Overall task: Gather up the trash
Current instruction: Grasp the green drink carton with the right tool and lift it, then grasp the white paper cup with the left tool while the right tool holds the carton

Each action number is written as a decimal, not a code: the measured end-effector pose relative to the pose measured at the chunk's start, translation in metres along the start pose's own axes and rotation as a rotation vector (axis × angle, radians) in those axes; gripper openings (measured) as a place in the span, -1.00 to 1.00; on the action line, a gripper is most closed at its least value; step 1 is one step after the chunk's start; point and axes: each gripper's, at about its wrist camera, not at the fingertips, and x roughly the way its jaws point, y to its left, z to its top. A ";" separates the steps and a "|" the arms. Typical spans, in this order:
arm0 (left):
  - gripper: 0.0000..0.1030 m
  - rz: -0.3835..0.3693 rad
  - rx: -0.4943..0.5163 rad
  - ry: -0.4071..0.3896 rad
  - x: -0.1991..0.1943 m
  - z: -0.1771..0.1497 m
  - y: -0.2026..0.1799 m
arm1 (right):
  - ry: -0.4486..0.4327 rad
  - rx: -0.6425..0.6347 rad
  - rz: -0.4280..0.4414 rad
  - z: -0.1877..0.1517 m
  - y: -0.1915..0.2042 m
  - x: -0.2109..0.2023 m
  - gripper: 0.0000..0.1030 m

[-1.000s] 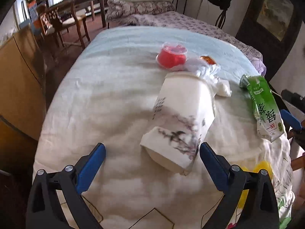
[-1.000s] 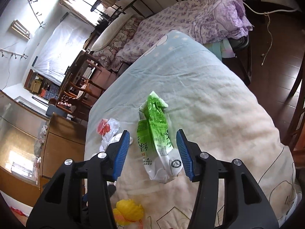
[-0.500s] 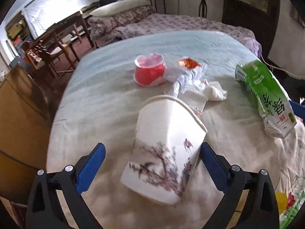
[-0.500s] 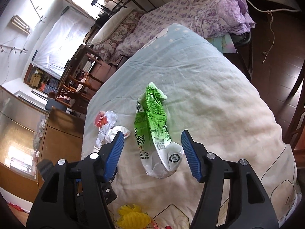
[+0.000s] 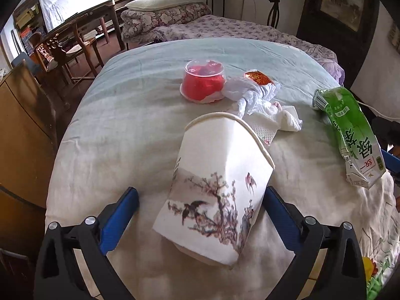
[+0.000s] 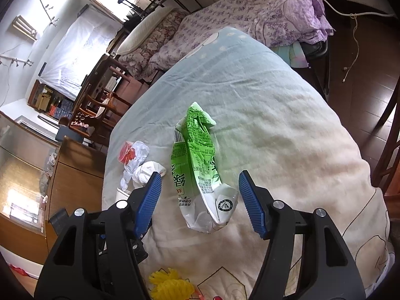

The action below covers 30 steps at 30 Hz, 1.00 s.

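A white bin (image 5: 220, 182) with a plum-blossom print lies on its side on the bed, mouth facing away. My left gripper (image 5: 200, 205) is open, its blue fingers on either side of the bin's base. A crushed green drink carton (image 6: 200, 170) lies on the quilt; it also shows at the right of the left wrist view (image 5: 350, 135). My right gripper (image 6: 200, 200) is open around the carton's white end, not touching it. A red plastic cup (image 5: 202, 82) and crumpled white wrappers (image 5: 260, 100) lie beyond the bin.
The bed quilt (image 5: 125, 125) slopes off at its edges. A wooden cabinet (image 5: 22, 125) stands at the left, chairs and a table (image 5: 70, 47) behind. A second bed with purple bedding (image 6: 262, 17) lies beyond. A yellow item (image 6: 172, 285) lies near my right gripper.
My left gripper has come closer to the bin and turned, so the bin stands larger between its fingers. My right gripper has opened wider and eased forward around the carton.
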 end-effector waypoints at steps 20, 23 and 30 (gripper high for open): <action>0.24 -0.060 0.026 -0.155 -0.038 0.001 -0.010 | 0.005 -0.012 0.003 -0.002 0.003 0.002 0.24; 0.24 -0.094 0.001 -0.181 -0.049 0.002 -0.006 | 0.004 -0.023 -0.005 -0.003 0.004 0.004 0.24; 0.25 -0.108 -0.030 -0.171 -0.050 0.001 0.001 | 0.018 -0.057 -0.043 -0.003 0.009 0.012 0.24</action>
